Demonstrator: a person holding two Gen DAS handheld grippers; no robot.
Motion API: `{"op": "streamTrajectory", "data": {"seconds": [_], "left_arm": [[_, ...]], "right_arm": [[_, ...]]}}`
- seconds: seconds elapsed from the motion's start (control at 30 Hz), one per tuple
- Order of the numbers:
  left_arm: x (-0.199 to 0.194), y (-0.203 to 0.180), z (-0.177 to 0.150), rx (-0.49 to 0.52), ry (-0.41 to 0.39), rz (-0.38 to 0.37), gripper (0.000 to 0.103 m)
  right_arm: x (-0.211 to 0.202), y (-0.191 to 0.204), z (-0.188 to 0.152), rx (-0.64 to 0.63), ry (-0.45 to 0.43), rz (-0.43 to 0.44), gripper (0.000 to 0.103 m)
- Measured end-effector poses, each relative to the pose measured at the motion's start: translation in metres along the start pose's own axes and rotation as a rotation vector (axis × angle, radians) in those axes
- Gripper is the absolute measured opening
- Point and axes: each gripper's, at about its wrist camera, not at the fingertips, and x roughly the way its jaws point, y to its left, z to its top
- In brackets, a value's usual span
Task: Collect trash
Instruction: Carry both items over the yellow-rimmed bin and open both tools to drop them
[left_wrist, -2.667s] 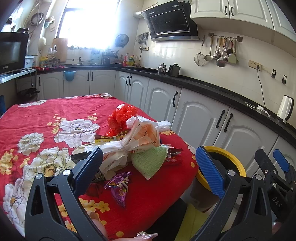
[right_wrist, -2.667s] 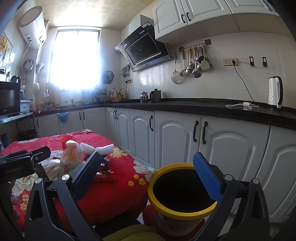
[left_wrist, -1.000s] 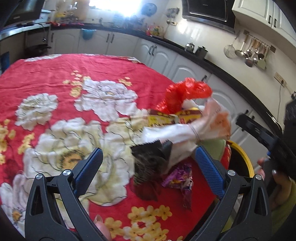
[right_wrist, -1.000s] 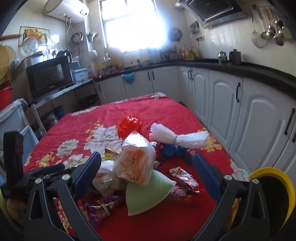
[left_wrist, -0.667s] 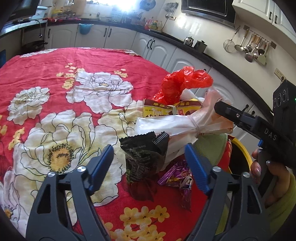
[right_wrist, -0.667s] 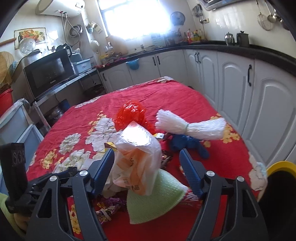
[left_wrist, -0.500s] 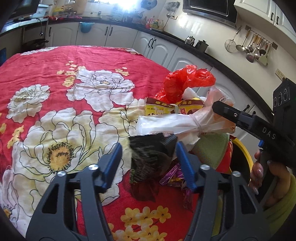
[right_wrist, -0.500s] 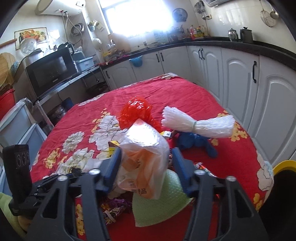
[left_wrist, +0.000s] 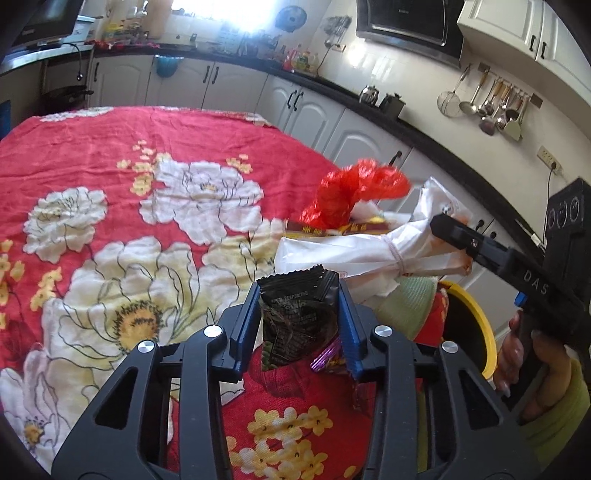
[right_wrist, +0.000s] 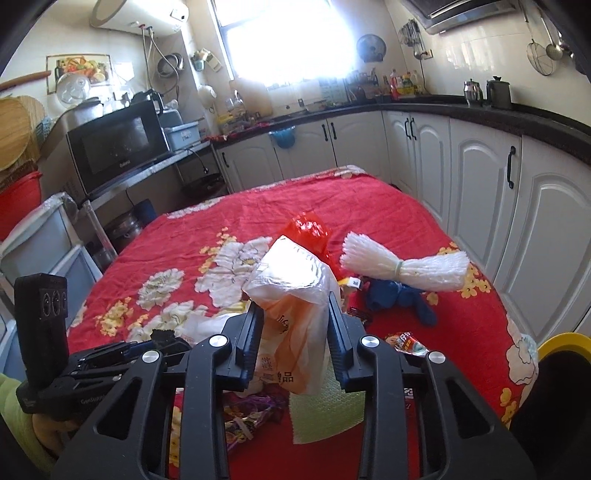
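- The left gripper (left_wrist: 297, 325) is clamped on a black wrapper (left_wrist: 297, 314), whose lower end is hidden behind the fingers; half a second ago they stood apart.
- The right gripper (right_wrist: 293, 341) has narrowed onto the white-and-orange plastic bag (right_wrist: 291, 295).
- The litter pile sits near the table's (left_wrist: 110, 147) edge, beside the half-hidden yellow-rimmed bin (right_wrist: 561, 341).

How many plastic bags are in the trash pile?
2 clearly: a red plastic bag at the pile's far side, and a white-and-orange plastic bag in front of it, between the right hand-held gripper's fingers. More may hide underneath.
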Motion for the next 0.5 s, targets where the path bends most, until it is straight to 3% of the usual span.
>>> {"op": "streamTrajectory", "data": {"seconds": [0.23,0.5], "left_arm": [[-0.023,-0.02,0.01,0.057,-0.073,-0.024,0.031],[-0.028,-0.049,0.011,0.111,-0.092,-0.068,0.031]], "right_arm": [[-0.035,-0.001,0.007,0.013,-0.079,-0.023,0.03],[-0.071,-0.021,0.005,0.05,-0.129,-0.079,0.03]]}}
